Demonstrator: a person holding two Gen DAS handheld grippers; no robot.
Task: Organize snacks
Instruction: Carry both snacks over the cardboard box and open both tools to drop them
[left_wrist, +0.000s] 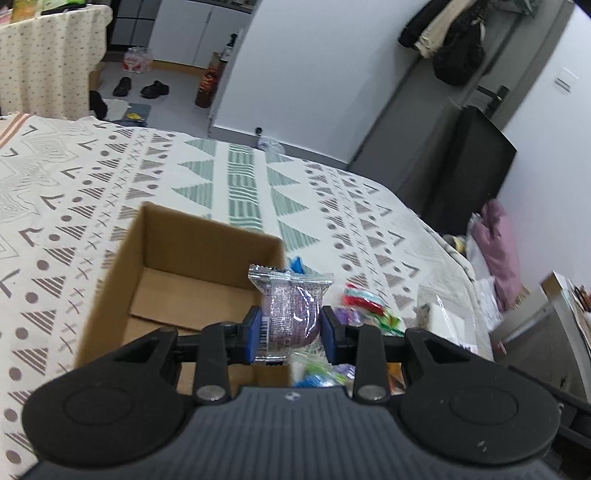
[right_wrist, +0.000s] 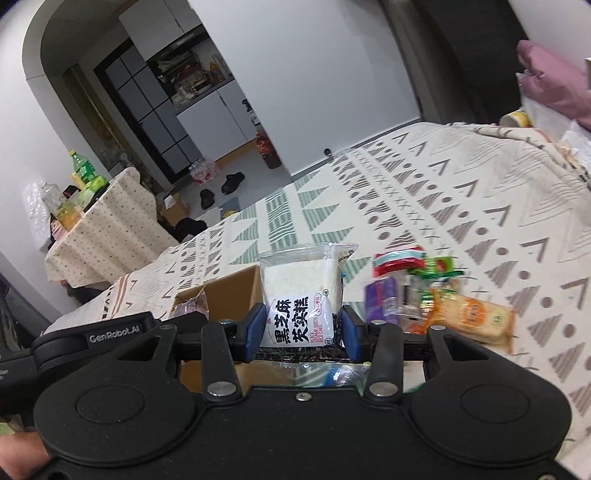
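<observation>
Crinkly clear film catches the light on both packets, and each is pinched across its middle so it stands above the blue pads with its sealed ends free. The left gripper is clamped on a round purple snack in a shiny wrapper with crimped edges, held over the near right corner of the cardboard box. That looks like a carry toward the box, whose plain brown floor shows only loose bottom flaps. The right gripper pinches a flat sesame rice cake packet, white and soft-looking behind a printed label, its dark lower seam tucked below the pads. It hangs just beside the box's corner too. Loose snacks lie heaped toward the bedspread's right edge: slick red, green, purple and orange wrappers, awaiting sorting. The bedspread itself is woven cotton with triangles and crosses.
</observation>
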